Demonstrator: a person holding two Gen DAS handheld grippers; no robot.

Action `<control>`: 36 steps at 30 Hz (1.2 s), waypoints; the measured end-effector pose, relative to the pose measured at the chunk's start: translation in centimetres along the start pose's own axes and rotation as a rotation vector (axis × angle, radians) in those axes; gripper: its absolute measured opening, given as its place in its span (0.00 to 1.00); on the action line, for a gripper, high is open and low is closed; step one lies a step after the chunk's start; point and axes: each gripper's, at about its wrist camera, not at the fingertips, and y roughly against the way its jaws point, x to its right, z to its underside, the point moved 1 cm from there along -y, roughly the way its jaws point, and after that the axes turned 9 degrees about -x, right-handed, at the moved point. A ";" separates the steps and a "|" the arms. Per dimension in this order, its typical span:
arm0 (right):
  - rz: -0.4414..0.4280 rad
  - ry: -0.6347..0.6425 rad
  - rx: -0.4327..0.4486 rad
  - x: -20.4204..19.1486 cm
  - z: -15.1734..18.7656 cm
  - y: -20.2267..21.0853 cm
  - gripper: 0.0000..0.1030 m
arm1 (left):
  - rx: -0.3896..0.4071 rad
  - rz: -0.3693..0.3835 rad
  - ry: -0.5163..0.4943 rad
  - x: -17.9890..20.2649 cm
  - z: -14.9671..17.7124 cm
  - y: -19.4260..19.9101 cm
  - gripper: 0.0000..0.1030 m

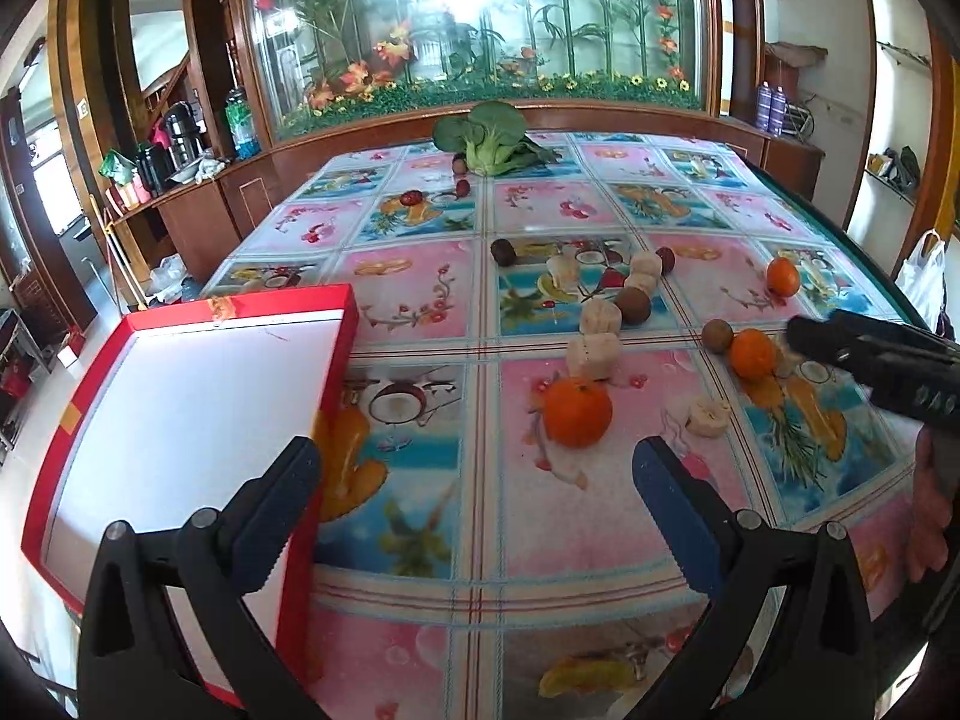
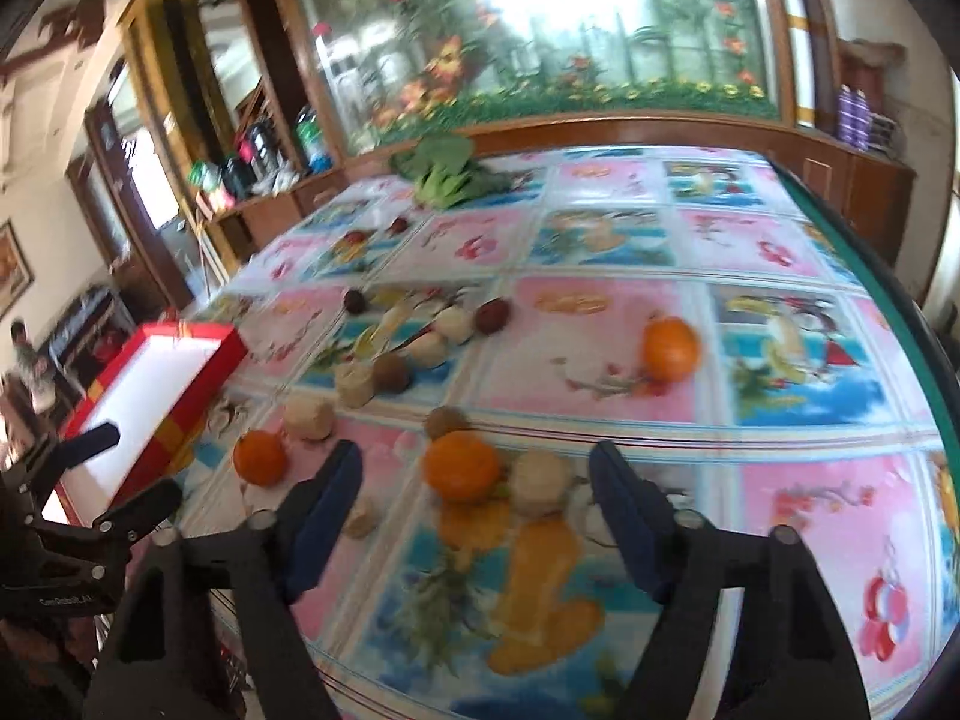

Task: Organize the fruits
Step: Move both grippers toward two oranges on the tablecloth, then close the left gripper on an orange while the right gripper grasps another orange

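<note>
In the left wrist view my left gripper [image 1: 474, 468] is open and holds nothing. An orange [image 1: 577, 412] lies just beyond its fingertips, and its left finger overlaps the wall of a red box [image 1: 336, 360] with a white floor. My right gripper [image 2: 474, 471] is open above the table. A second orange [image 2: 462, 465] and a pale round piece [image 2: 540, 480] lie between its fingertips, and the pads do not touch them. A third orange [image 2: 671, 348] sits further back on the right. The right gripper [image 1: 840, 348] also shows at the right edge of the left wrist view.
Several pale chunks [image 1: 594, 354] and brown round fruits [image 1: 633, 305] lie mid-table on a fruit-print tablecloth [image 1: 420, 300]. A banana slice [image 1: 708, 417] lies near the first orange. Leafy greens [image 1: 489, 138] lie at the far edge. The table's green rim [image 2: 888, 300] runs along the right.
</note>
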 end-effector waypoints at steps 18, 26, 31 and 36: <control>0.065 -0.002 -0.103 0.0 -0.8 -3.1 0.35 | -0.123 0.111 -0.010 1.1 -1.4 -4.9 0.84; 0.053 -0.023 -0.097 0.4 -0.7 -2.9 0.30 | -0.156 0.154 -0.004 1.4 -1.8 -5.5 0.67; 0.048 -0.030 -0.096 0.5 -0.7 -2.9 0.30 | -0.179 0.155 -0.009 1.6 -1.9 -5.9 0.64; 0.049 -0.033 -0.095 0.5 -0.7 -2.9 0.30 | -0.165 0.137 -0.011 1.5 -2.0 -5.4 0.64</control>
